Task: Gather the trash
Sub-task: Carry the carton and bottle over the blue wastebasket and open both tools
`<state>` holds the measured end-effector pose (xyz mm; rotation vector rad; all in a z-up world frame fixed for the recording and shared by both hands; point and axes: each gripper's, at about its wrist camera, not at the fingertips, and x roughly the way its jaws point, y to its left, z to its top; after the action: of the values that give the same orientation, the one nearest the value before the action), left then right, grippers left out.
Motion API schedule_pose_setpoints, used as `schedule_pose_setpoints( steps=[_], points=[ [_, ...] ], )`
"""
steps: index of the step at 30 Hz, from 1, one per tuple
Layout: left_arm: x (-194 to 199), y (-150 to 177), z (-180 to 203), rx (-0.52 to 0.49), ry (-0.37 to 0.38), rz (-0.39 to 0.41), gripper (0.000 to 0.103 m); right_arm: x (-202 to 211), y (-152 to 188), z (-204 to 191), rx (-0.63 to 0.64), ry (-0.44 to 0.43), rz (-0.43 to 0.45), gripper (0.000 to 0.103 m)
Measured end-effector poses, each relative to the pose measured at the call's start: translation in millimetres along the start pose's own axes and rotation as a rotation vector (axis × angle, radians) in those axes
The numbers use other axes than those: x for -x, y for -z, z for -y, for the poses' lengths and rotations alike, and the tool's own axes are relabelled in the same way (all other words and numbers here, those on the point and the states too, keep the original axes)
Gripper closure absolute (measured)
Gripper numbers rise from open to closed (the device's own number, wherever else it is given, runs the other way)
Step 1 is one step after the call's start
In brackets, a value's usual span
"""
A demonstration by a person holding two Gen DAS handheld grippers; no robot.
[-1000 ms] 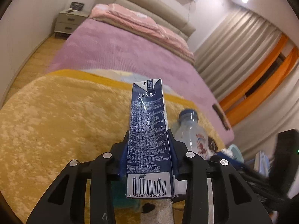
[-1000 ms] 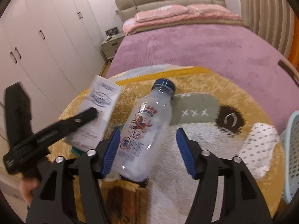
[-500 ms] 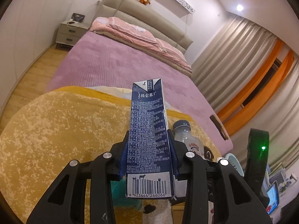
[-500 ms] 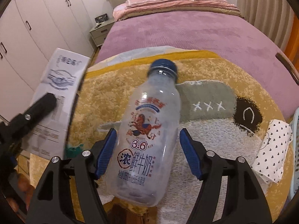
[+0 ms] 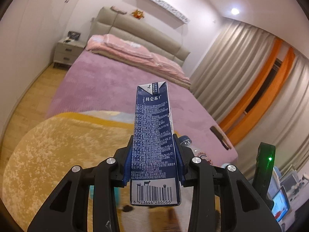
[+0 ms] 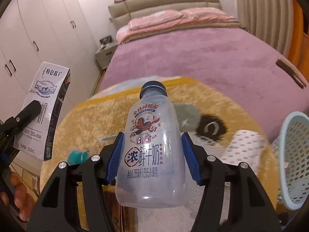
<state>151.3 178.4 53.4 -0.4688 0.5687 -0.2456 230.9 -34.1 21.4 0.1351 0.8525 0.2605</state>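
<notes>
The left gripper point(image 5: 153, 162) clamps a dark blue milk carton point(image 5: 152, 135) upright between its pads. The right gripper point(image 6: 150, 154) pinches a clear milk bottle point(image 6: 152, 141), cap at twelve o'clock, above the yellow rug point(image 6: 96, 119). A pale blue basket point(image 6: 293, 154) sits at three o'clock.

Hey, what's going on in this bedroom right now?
A person is collecting trash with a handheld gripper in each hand. The left gripper is clamped on a dark blue milk carton, held up above the yellow plush rug. The right gripper holds a clear plastic milk bottle with a blue cap. A pale blue mesh basket stands at the right, with neither item in it yet.
</notes>
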Motion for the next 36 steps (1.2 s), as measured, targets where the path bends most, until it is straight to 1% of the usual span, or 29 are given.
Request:
schedule_pose_setpoints(
  steps=[4, 8, 13, 19, 24, 28, 31, 36],
  points=[
    [12.9, -1.8, 36.7, -0.052, 0.038, 0.014, 0.068, 40.7, 3.7, 17.9, -0.01, 0.011, 0.078, 0.047],
    [15.1, 1.4, 72.4, -0.104, 0.072, 0.011, 0.068, 82.2, 12.3, 43.5, -0.031, 0.047, 0.152, 0.047],
    [6.4, 10.5, 114.5, -0.157, 0.12, -0.013, 0.068, 132.9, 19.8, 96.6, -0.112, 0.077, 0.223, 0.047],
    [-15.7, 29.7, 163.1, -0.206, 0.169, -0.058, 0.068, 174.0, 30.1, 159.2, -0.199, 0.137, 0.279, 0.047],
    [-45.8, 50.2, 202.3, -0.233, 0.216, -0.116, 0.068, 190.7, 41.1, 215.1, -0.278, 0.179, 0.285, 0.047],
    [-74.9, 71.9, 232.2, -0.249, 0.245, -0.178, 0.068, 194.5, 52.4, 256.7, -0.338, 0.209, 0.278, 0.047],
    [-96.7, 88.3, 249.5, -0.268, 0.256, -0.217, 0.068, 191.1, 60.4, 282.2, -0.374, 0.229, 0.266, 0.047],
    [-134.2, 115.5, 270.3, -0.288, 0.264, -0.279, 0.068, 171.5, 76.6, 315.8, -0.427, 0.255, 0.229, 0.047]
  ],
)
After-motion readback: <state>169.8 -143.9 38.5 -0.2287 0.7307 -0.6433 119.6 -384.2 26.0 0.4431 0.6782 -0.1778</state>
